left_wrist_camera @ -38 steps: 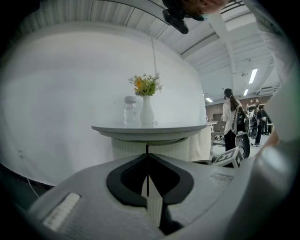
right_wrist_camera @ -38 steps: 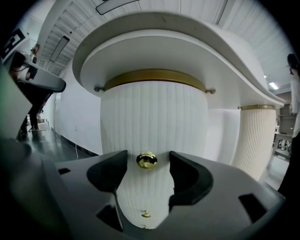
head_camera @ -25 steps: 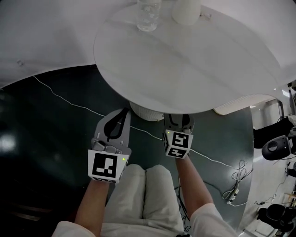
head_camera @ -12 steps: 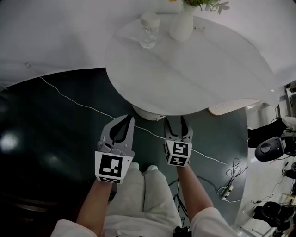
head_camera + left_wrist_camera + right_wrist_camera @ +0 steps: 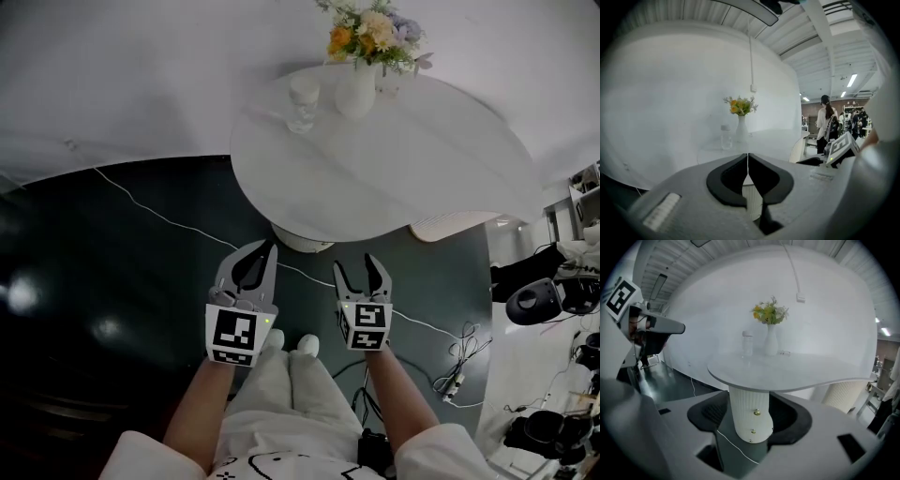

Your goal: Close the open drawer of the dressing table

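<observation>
while we stand short of the dressing table [image 5: 375,169], our left gripper [image 5: 272,246] has its jaws pressed together on nothing; our right gripper [image 5: 356,264] gapes wide, empty.

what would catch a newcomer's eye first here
The bunch of yellow and pale flowers in a white vase stands out at the far edge of the rounded white table. Nearer, the left gripper, jaws together, and the right gripper, jaws apart, hang side by side above the dark floor, short of the table's ribbed pedestal.
</observation>
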